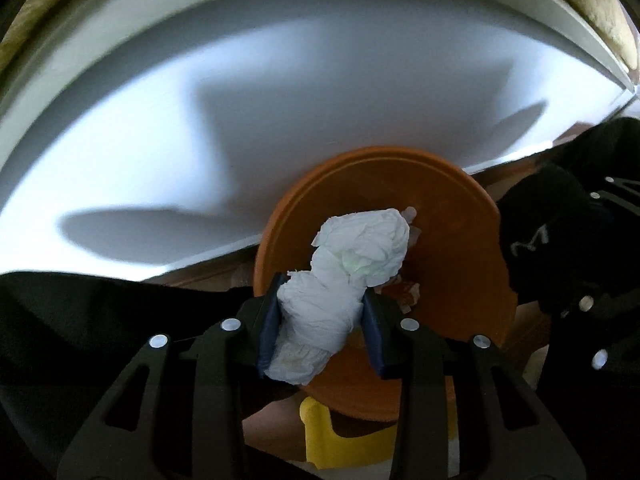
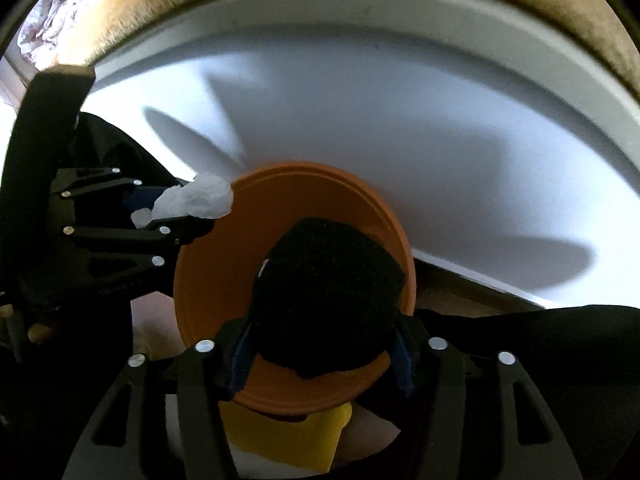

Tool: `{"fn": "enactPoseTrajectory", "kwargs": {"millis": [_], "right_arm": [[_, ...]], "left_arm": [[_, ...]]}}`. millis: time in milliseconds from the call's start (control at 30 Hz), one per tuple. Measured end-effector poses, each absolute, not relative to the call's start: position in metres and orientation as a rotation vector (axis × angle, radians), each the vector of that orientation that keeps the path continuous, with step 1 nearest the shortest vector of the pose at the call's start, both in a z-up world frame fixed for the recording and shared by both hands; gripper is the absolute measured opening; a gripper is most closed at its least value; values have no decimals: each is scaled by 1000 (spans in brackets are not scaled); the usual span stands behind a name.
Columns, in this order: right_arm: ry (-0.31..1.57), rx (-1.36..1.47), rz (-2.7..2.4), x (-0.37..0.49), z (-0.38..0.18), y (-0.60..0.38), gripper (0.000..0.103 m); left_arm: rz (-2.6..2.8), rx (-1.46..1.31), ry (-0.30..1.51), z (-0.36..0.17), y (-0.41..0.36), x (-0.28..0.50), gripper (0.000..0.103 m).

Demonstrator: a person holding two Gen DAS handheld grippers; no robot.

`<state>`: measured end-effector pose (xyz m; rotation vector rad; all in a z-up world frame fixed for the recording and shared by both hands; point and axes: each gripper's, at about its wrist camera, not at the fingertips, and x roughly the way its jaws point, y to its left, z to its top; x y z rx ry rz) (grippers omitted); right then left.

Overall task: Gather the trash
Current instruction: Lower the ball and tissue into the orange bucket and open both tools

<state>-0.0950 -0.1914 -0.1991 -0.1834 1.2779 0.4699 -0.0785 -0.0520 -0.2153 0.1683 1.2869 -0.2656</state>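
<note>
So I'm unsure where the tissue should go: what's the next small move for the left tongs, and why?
Probably open the left tongs and let go. They grip the crumpled tissue right over the orange bin, where scraps seem to lie already. The right tongs hold something black over the same bin.

No readable writing anywhere: only a small pale mark shows on the black cloth [image 1: 560, 236] at the right of the left wrist view, too blurred to make out.
</note>
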Motion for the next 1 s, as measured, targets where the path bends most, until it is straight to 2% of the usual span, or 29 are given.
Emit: {"fn": "enactPoseTrajectory", "kwargs": {"millis": [33,67,100,600,800,1000], "right_arm": [[1292,-195,465,-94,-202,-190,67],[1300,-203,455,-94,-204,-190,69],[1299,-204,447,-94,-205,-191,69],[1187,-61,414,-118,-175,-237,76],[1100,-65,412,-126,-146,-243,76],[970,-29,454,-131,-93,-248,80]], "left_arm": [[-268,175,1295,-218,-54,-79,55],[-264,186,1307,-222,-54,-78,82],[-254,195,1303,-225,-53,-78,88],[-310,172,1321,-228,-50,-82,88],[-325,210,1183,-174,-41,-109,88],[-287,188,977,-85,-12,-120,89]]}}
